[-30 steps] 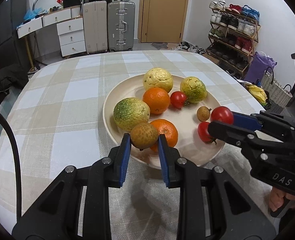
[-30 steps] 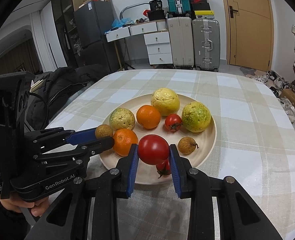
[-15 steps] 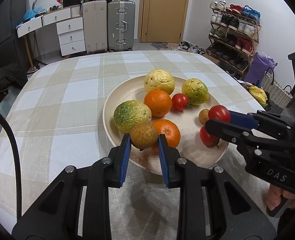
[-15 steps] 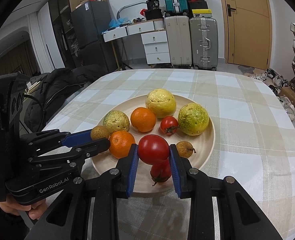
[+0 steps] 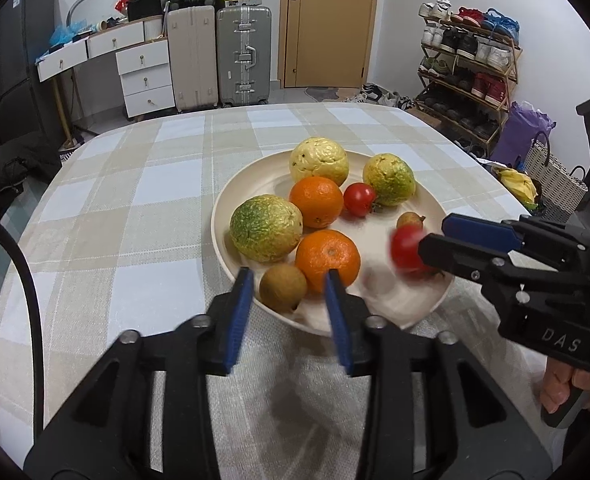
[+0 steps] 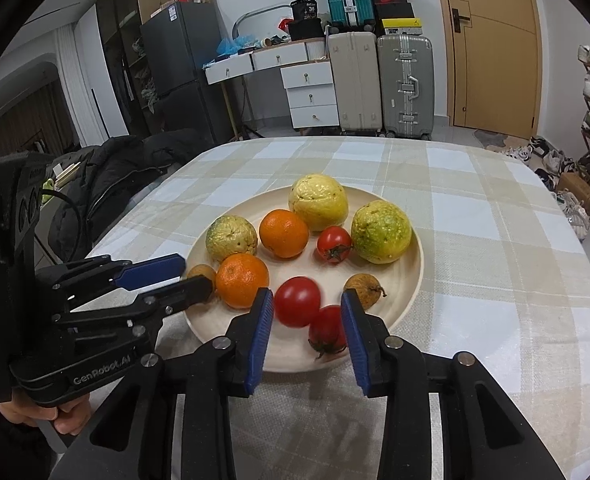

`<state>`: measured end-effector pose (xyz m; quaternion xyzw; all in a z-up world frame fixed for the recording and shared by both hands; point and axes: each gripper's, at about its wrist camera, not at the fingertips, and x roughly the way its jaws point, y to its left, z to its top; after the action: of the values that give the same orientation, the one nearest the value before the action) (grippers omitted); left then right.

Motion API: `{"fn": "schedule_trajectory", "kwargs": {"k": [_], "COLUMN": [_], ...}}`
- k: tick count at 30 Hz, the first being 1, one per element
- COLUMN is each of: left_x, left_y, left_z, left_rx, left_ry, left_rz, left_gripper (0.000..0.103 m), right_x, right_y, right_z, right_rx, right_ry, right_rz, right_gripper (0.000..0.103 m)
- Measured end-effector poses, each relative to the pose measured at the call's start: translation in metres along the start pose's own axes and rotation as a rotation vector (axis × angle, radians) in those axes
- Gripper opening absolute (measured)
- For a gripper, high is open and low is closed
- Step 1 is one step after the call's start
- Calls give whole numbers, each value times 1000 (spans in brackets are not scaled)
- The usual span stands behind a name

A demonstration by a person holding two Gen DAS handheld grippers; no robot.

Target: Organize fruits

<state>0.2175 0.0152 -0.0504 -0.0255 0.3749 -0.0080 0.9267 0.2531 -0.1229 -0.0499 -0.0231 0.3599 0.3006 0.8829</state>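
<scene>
A cream plate [image 5: 379, 312] [image 6: 409, 276] on the checked tablecloth holds several fruits: bumpy yellow-green citrus, two oranges, tomatoes and small brown fruits. My left gripper [image 5: 289, 288] is open at the plate's near left rim; a small brown fruit [image 5: 283, 288] lies on the plate between its jaws, beside an orange [image 5: 327, 260]. My right gripper [image 6: 307, 316] is open at the near rim; a red tomato [image 6: 297, 301] sits loose between its jaws, blurred in the left wrist view [image 5: 405, 248], next to a second tomato [image 6: 327, 330].
The table [image 5: 135, 208] is round with a beige and white checked cloth. A black jacket [image 6: 111, 176] lies off its left edge. Suitcases [image 6: 403, 84], drawers and a shoe rack [image 5: 467, 68] stand beyond the table.
Both grippers have opened. The left one let go of the small brown fruit and the right one let go of the red tomato; both fruits now lie on the plate.
</scene>
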Motion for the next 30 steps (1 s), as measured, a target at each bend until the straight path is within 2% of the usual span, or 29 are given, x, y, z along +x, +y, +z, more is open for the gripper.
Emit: {"fn": "schedule_trajectory", "kwargs": {"k": [2,3,4,5,6,7,9,11,12,20,23,30], "left_x": [-7,-11,-16,-22,-28,-34,-45,-55,-61,-96,-104,-108], "left_y": [1,1,2,3,3,4,4,4,3,-1,-4,-4], "left_z": [-3,-5,-6,-8,-11,-13,-17,-22,-24,-41,-48,-54], "left_rx": [-7,-13,-17,-20,-23,-23,-21,-14,-12,-9,-2,-11], "left_ry": [-16,-28,-43,-57,-77,-90,-112,-133,-152,-233,-263,-289], "left_rz": [-1,0,-3,-6,-11,-16,-15,-4,2,7,30,30], "left_gripper": [64,69,79,83,83,84,87,100,103,102,102,102], "right_x": [-5,-8,-11,-14,-16,-20,-27,-33,-37,-60,-66,-77], "right_y": [0,-1,0,0,0,1,3,6,7,6,5,4], "right_z": [-1,-2,-3,-5,-6,-8,-12,-15,-17,-28,-33,-37], "right_rx": [-1,-4,-7,-11,-14,-21,-40,-62,-67,-69,-56,-68], "right_ry": [-6,-11,-17,-23,-25,-28,-52,-63,-71,-165,-188,-245], "right_rz": [-3,-6,-10,-17,-20,-22,-36,-56,-55,-24,3,29], "right_gripper": [47,50,54,63,70,84,89,98,101,103,103,103]}}
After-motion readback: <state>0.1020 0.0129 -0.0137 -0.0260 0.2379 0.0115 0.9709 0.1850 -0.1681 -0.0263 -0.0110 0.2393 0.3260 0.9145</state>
